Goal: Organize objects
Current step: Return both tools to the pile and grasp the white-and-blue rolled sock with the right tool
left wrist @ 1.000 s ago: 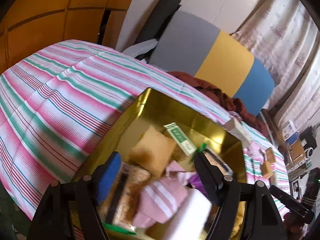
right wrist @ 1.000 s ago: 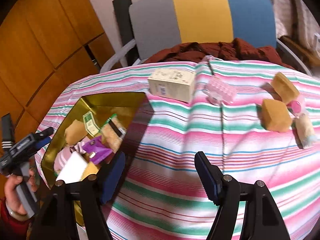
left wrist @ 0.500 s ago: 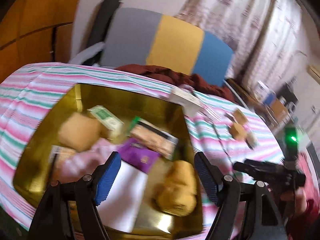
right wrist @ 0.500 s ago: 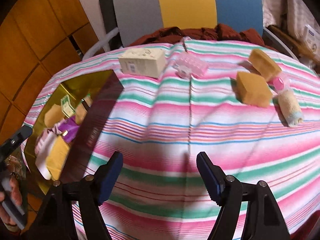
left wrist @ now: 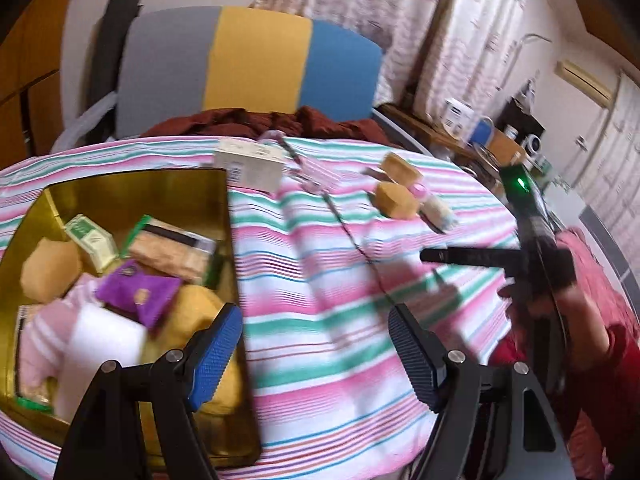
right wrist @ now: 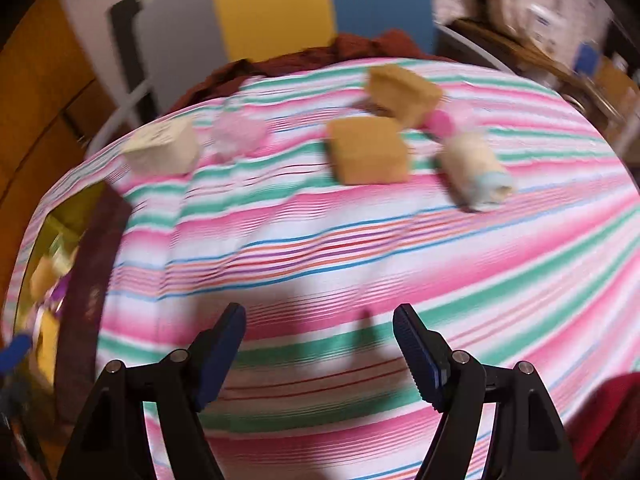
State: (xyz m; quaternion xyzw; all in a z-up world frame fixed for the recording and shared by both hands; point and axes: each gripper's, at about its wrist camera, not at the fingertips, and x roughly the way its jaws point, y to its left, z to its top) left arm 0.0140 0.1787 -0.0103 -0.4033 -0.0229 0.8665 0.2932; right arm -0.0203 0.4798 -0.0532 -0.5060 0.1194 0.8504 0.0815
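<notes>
Left wrist view sits low over the near edge of the striped worktop (left wrist: 320,280), looking forward along its own hand-held gripper (left wrist: 316,344), the gold tin (left wrist: 132,192) close in at nine o'clock. At three o'clock it catches the right hand-held gripper (left wrist: 432,255) side-on. Right wrist view hangs over the cloth farther right, facing the chair (right wrist: 272,4) at twelve, its hand-held gripper (right wrist: 319,342) framing bare stripes. Both views share the cream box (left wrist: 250,166) (right wrist: 162,152), two tan blocks (left wrist: 396,200) (right wrist: 368,150), the tin's edge and the chair back, all blurred in the right view.
</notes>
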